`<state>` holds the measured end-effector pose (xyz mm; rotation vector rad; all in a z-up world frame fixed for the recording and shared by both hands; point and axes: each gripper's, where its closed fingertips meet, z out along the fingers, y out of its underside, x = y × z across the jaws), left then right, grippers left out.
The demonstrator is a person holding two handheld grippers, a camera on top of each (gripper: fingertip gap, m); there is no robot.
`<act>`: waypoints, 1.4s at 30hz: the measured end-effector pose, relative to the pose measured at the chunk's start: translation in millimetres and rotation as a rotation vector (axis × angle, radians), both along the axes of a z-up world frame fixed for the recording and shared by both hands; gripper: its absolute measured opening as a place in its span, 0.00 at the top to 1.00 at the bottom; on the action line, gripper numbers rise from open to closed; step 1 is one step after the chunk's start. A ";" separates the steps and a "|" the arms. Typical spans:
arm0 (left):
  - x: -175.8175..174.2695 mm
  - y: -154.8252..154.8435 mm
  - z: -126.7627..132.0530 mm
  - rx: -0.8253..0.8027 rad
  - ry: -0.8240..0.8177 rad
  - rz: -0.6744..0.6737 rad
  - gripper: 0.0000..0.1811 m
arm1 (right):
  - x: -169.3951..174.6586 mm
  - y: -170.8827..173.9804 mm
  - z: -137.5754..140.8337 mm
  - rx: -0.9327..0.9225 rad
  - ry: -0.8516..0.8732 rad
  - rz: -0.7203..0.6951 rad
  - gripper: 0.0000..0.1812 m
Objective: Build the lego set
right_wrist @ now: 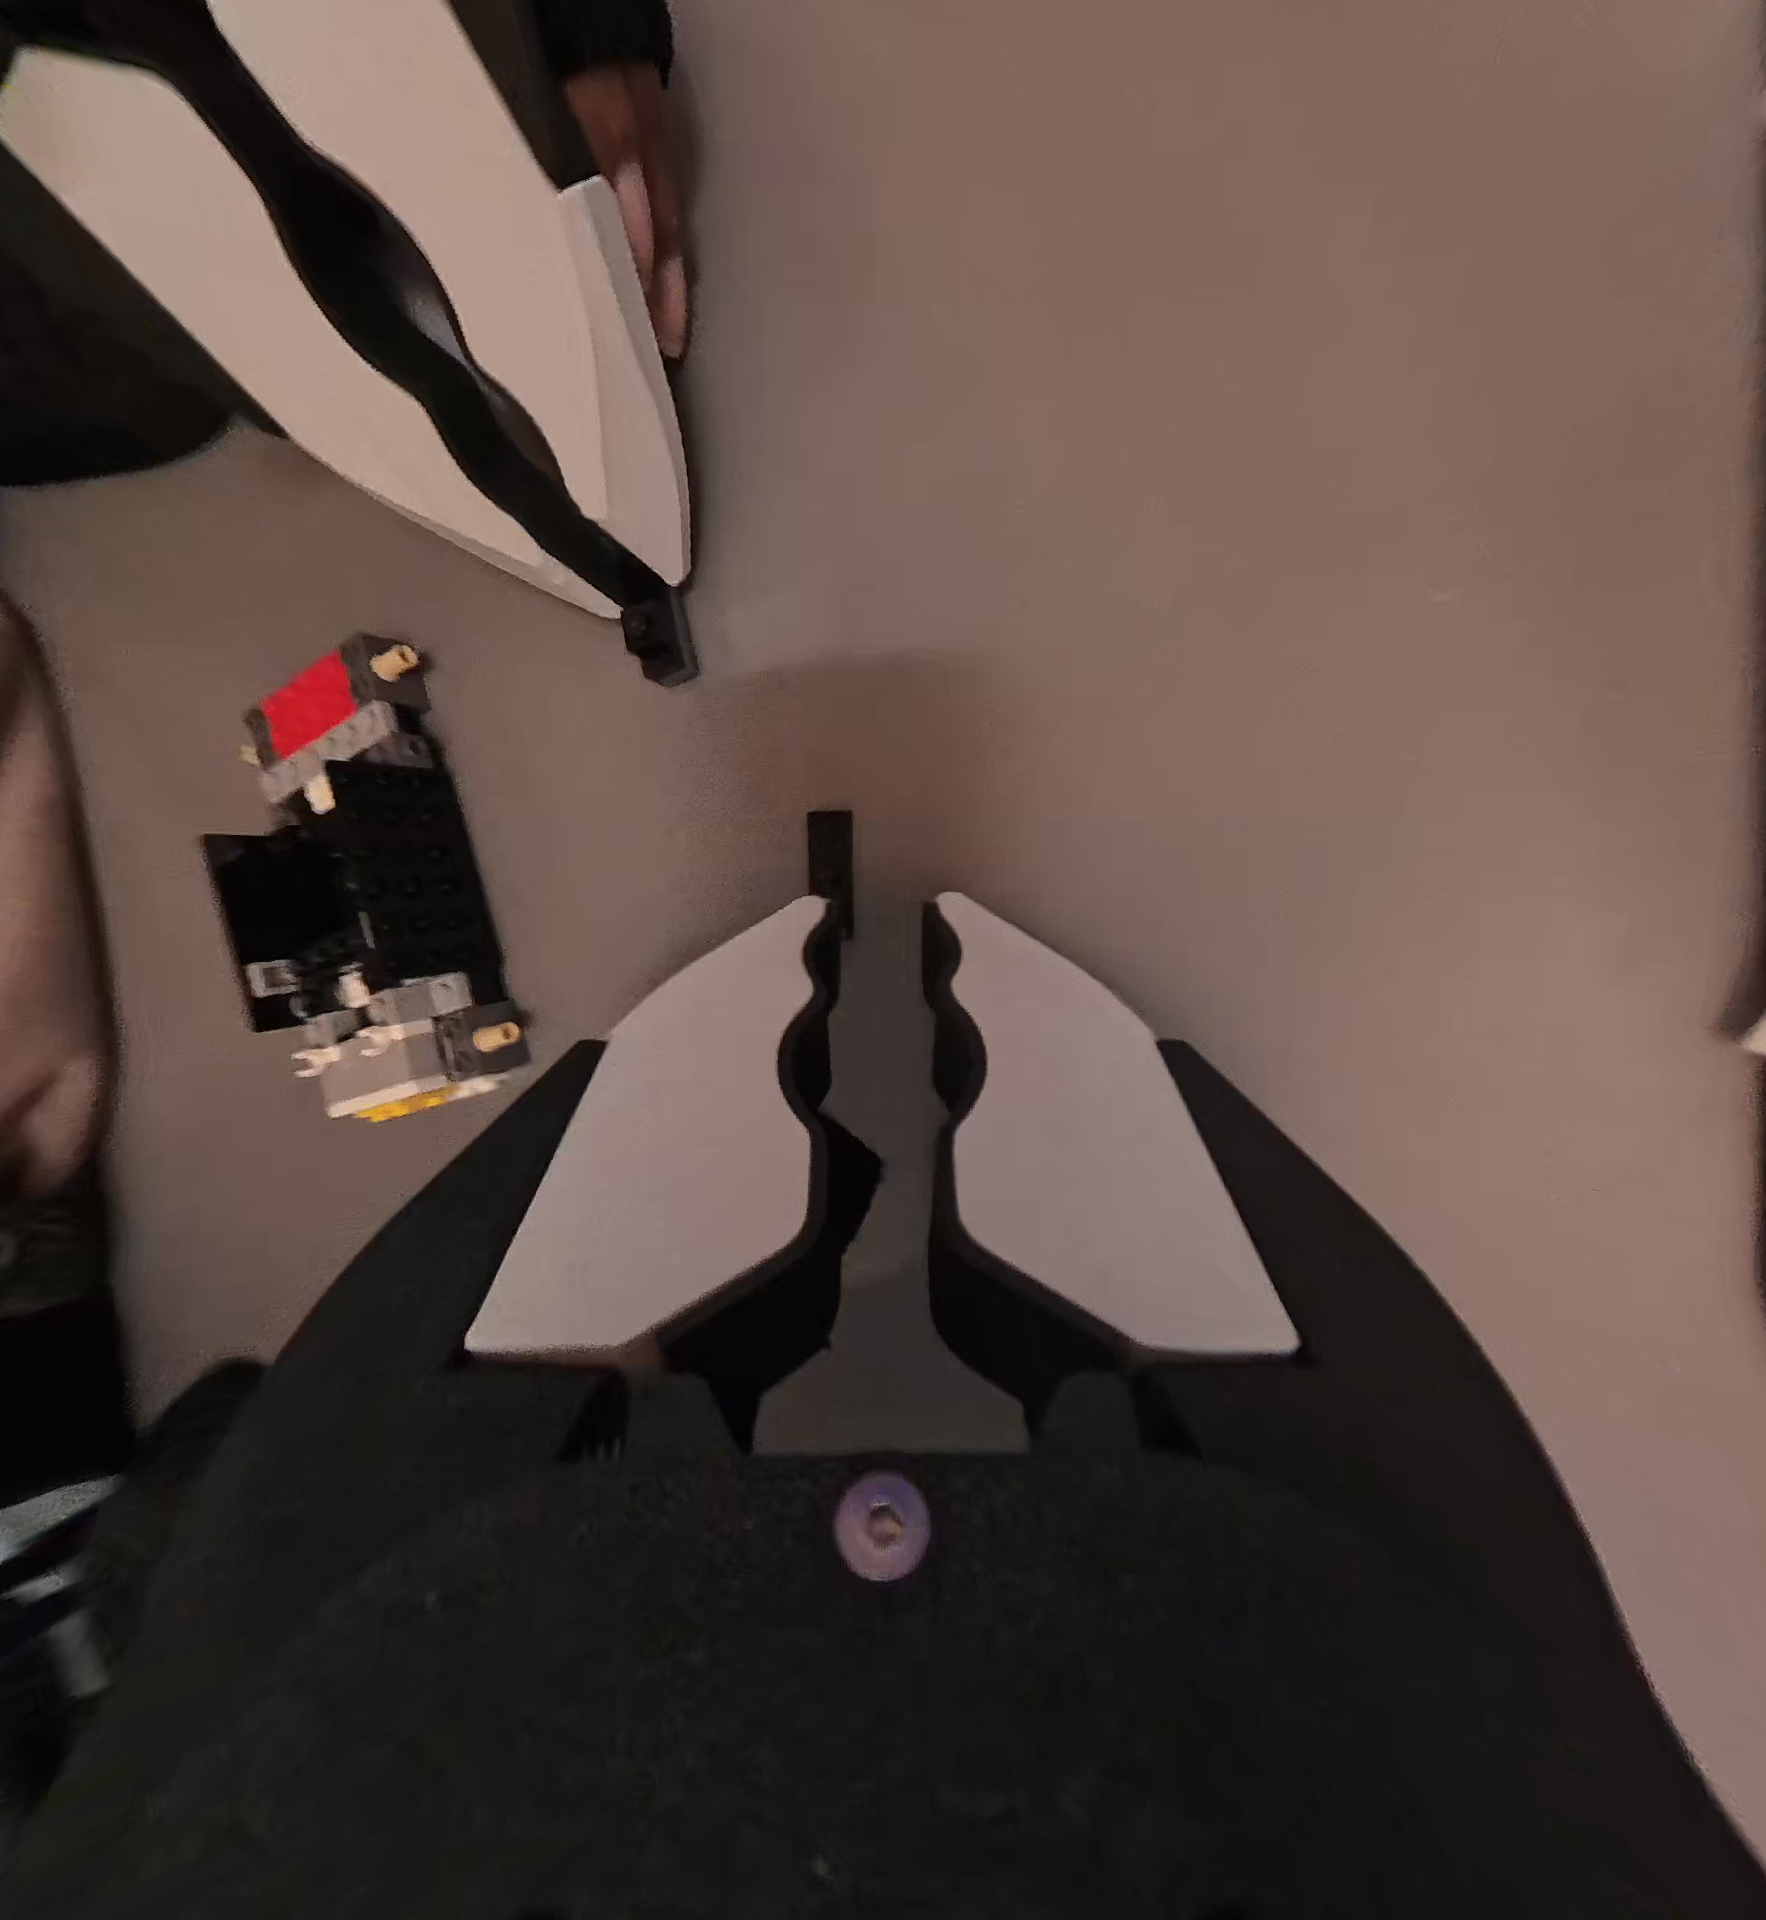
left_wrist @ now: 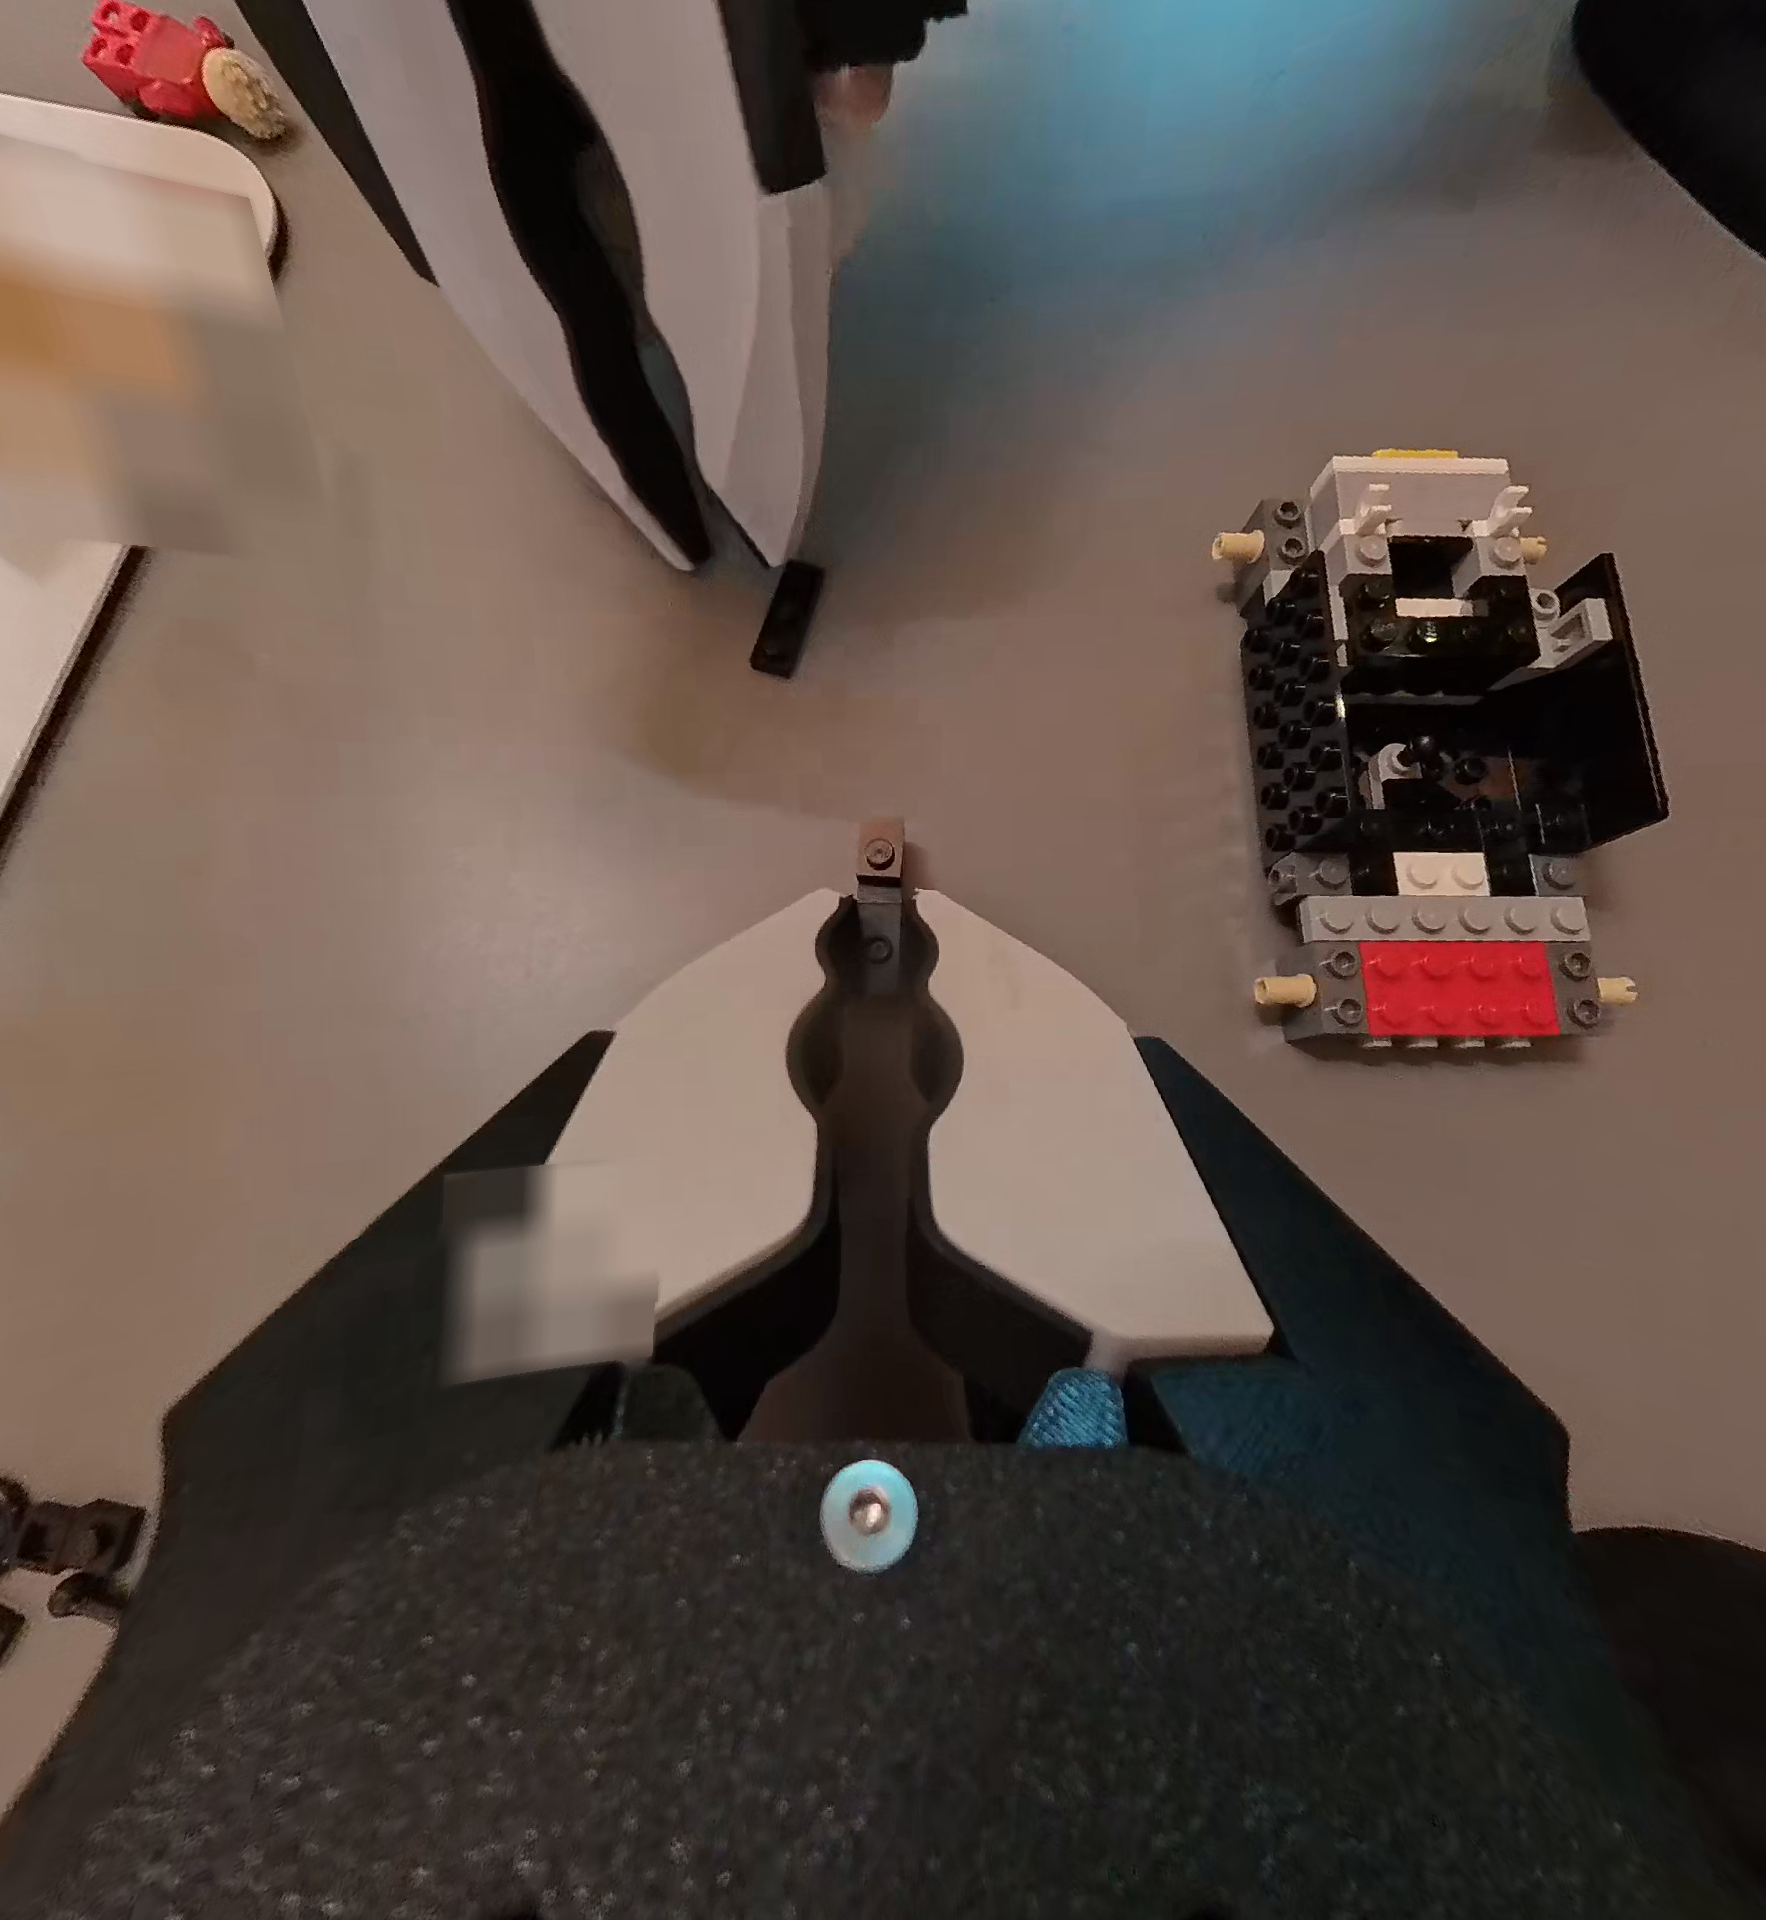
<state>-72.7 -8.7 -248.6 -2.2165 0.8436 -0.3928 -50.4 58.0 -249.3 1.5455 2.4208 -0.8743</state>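
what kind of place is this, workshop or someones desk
Probably a desk or hobby table: a plain grey tabletop, a half-built lego car, loose black parts and white trays at its edge.

My left gripper (left_wrist: 880, 896) sits low-centre of frame, jaws closed tight on a small black piece (left_wrist: 879, 883); my right gripper (right_wrist: 879, 904) shows its jaws slightly parted.

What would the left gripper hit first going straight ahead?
Probably the grey table, led by the small black piece clamped in the left gripper; depth is unclear, and the right gripper sits just left.
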 end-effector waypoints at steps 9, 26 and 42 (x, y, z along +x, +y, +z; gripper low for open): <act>-0.2 3.6 5.9 0.042 -0.003 0.008 0.96 | 7.7 -5.5 -2.5 0.307 0.347 0.085 0.91; 19.6 1.8 9.4 0.061 0.030 -0.051 0.96 | 15.2 -48.4 7.5 0.195 0.482 0.147 0.88; 30.5 12.9 2.2 0.005 0.072 -0.003 0.96 | 10.6 -49.6 3.9 0.217 0.538 0.176 0.95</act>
